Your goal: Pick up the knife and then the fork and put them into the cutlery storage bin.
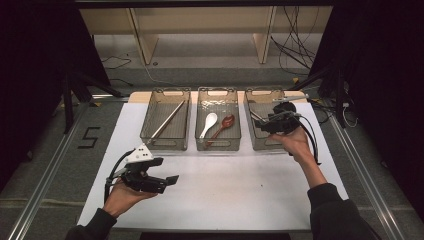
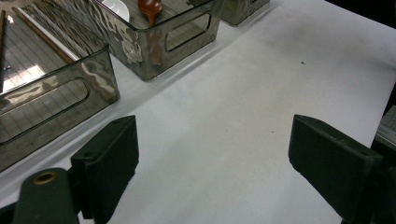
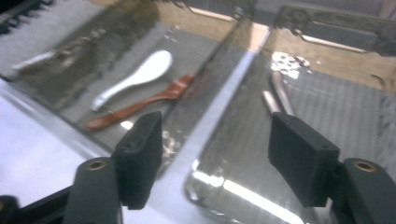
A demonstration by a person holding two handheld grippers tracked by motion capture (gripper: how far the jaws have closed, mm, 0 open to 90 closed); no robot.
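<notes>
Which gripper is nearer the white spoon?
Right. The right gripper hangs over the right bin, one bin over from the white spoon in the middle bin. The left gripper is down on the white mat, farther off.

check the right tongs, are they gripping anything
No: the right tongs stand open over the right bin, with nothing between their jaws, and the metal utensils lie on the bin floor.

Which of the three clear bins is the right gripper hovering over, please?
The right-hand bin, holding silvery utensils; the right gripper is above it. The middle bin holds two spoons.
</notes>
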